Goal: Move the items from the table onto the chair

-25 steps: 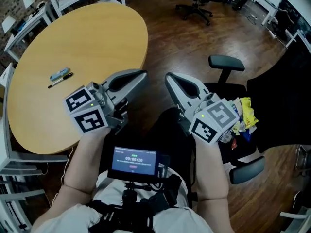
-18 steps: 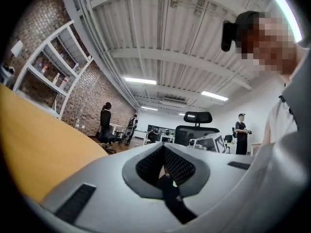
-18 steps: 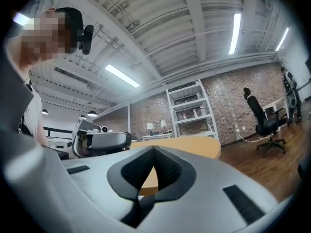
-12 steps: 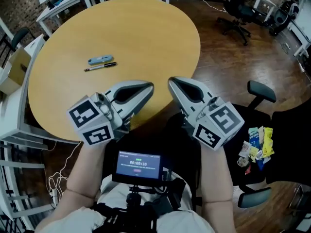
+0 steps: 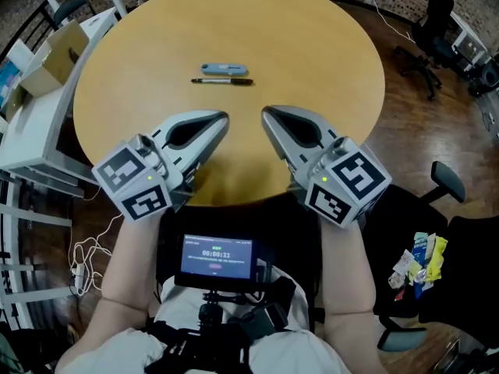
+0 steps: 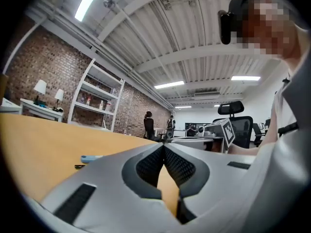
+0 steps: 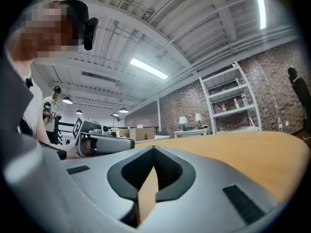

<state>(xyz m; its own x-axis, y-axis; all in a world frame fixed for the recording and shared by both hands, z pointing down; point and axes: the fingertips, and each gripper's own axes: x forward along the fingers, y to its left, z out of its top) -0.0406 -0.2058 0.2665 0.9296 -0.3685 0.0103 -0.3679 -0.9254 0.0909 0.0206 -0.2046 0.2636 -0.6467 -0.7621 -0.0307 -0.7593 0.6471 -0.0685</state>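
Note:
A light-blue oblong item and a black pen lie side by side on the round wooden table. Both lie well beyond my grippers. My left gripper and right gripper hover side by side over the table's near edge, both shut with nothing between the jaws. Low over the tabletop in the left gripper view are the blue item and the pen, left of the shut jaws. A black office chair at the lower right holds several colourful packets.
A cardboard box sits on a white side desk left of the table. More office chairs stand at the far right on the dark wood floor. A small screen is mounted at the person's chest.
The view has swung left from the chair to the table. Both grippers, still shut, have moved from beside the chair to over the table's near edge.

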